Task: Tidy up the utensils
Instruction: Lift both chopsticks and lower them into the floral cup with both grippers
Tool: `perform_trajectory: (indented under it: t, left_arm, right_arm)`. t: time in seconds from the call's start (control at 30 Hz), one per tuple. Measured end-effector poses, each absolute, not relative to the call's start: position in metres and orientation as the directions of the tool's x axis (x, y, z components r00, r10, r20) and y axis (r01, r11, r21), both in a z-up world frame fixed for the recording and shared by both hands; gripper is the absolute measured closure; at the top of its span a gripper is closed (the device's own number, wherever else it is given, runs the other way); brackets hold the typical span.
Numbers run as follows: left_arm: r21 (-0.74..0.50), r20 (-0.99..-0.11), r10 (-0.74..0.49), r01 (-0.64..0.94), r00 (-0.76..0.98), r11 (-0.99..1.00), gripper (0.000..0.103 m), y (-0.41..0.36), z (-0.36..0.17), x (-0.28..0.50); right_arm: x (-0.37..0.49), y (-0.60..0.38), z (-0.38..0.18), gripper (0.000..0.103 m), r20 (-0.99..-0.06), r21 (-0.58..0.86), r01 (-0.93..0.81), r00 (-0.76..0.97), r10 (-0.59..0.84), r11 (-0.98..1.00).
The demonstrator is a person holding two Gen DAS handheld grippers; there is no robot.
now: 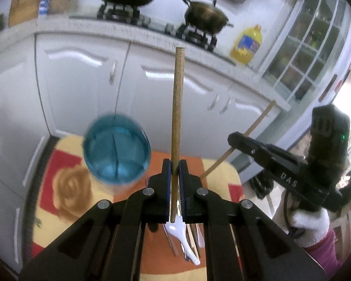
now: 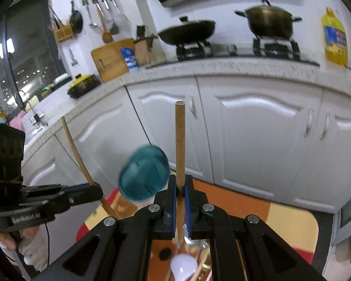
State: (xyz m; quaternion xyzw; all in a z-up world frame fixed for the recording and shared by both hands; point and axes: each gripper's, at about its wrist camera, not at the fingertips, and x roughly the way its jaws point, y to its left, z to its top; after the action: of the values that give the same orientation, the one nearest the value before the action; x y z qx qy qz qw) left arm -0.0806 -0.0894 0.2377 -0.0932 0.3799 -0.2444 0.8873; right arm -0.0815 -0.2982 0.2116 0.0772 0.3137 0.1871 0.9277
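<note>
Two wooden chopsticks, light, stiff and smooth: left tongs (image 1: 174, 171) clenched on one (image 1: 178, 107), right tongs (image 2: 180, 188) on the other (image 2: 180, 145), low on each stick, above the surface (image 1: 224, 173) beside the blue holder (image 1: 116, 148).

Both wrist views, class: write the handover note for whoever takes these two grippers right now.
Left gripper: shut on a wooden chopstick, raised off the table.
Right gripper: shut on the other chopstick, also raised.
Blue cup: stands on the patterned mat; no utensil shows in it.
Remaining utensils, a white spoon among them, lie in a pile on the mat below the grippers.
Done: both chopsticks picked up.
Left: probably drop them in the cup, then sort the pile.
</note>
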Motion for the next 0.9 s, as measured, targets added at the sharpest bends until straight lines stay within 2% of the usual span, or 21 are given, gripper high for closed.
perform_trajectory:
  t: [0.2,0.37,0.5,0.6,0.9]
  left_arm:
    - [-0.312,-0.579,-0.441,0.314,0.685,0.897,0.098,-0.064,0.273,-0.054]
    - [-0.233,-0.590,-0.329,0.235,0.737,0.944,0.098,-0.057,0.266,-0.022]
    - [-0.218,-0.608,-0.288,0.193,0.740,0.957,0.098,-0.048,0.247,0.002]
    - [-0.211,-0.626,-0.262,0.164,0.735,0.964,0.098,-0.044,0.229,0.017]
    - [-0.201,-0.709,-0.230,0.122,0.666,0.972,0.098,-0.048,0.172,0.037]
  right_arm:
    - [-0.064,-0.279,0.254,0.097,-0.489,0.237,-0.341,0.767,0.415,0.910]
    - [-0.039,-0.256,0.268,0.097,-0.464,0.239,-0.364,0.772,0.435,0.900]
    - [-0.017,-0.238,0.265,0.097,-0.466,0.236,-0.381,0.763,0.448,0.894]
    - [0.002,-0.224,0.250,0.097,-0.497,0.204,-0.366,0.760,0.418,0.908]
    - [0.051,-0.221,0.168,0.097,-0.631,0.280,-0.318,0.650,0.423,0.906]
